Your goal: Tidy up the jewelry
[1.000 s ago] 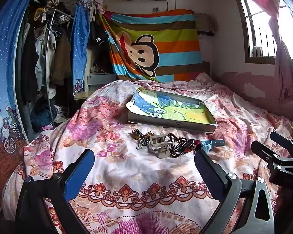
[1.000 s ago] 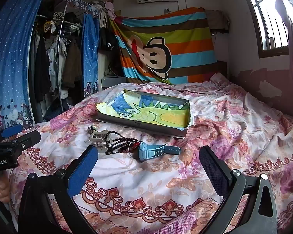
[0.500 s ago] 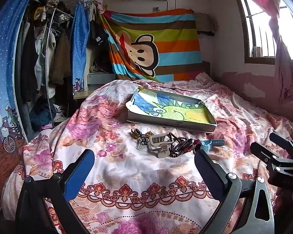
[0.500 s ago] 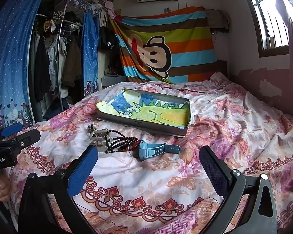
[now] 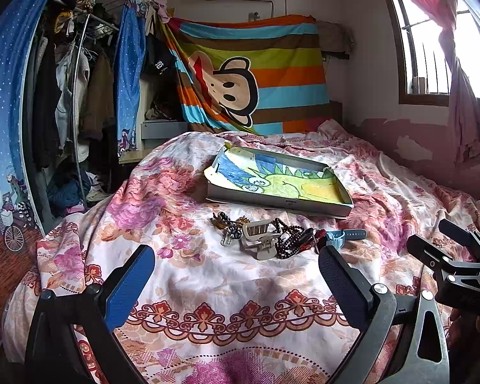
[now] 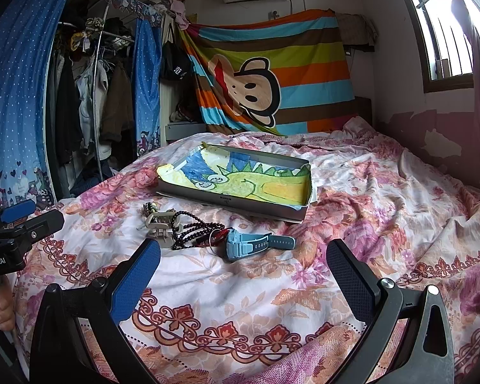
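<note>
A small heap of jewelry lies on the floral bedspread: a beige hair claw (image 5: pixel 260 239) (image 6: pixel 159 224), dark bead strands (image 5: pixel 289 240) (image 6: pixel 195 230), a bunch of small metal pieces (image 5: pixel 225 224) and a light blue watch (image 5: pixel 344 235) (image 6: pixel 249 243). Just behind it sits a shallow grey tray (image 5: pixel 278 203) (image 6: pixel 230 203) lined with a dinosaur drawing. My left gripper (image 5: pixel 236 275) is open, short of the heap. My right gripper (image 6: pixel 243 272) is open too, with the watch a little ahead of it. Both hold nothing.
The bed (image 5: pixel 208 288) fills the room's middle, with crumpled covers toward the right wall. A clothes rack (image 5: pixel 76 96) behind blue curtains stands at the left. A striped monkey blanket (image 5: pixel 249 73) hangs on the far wall. A window (image 5: pixel 432 48) is at the right.
Both grippers have barely drifted; the jewelry and the tray lie where they were.
</note>
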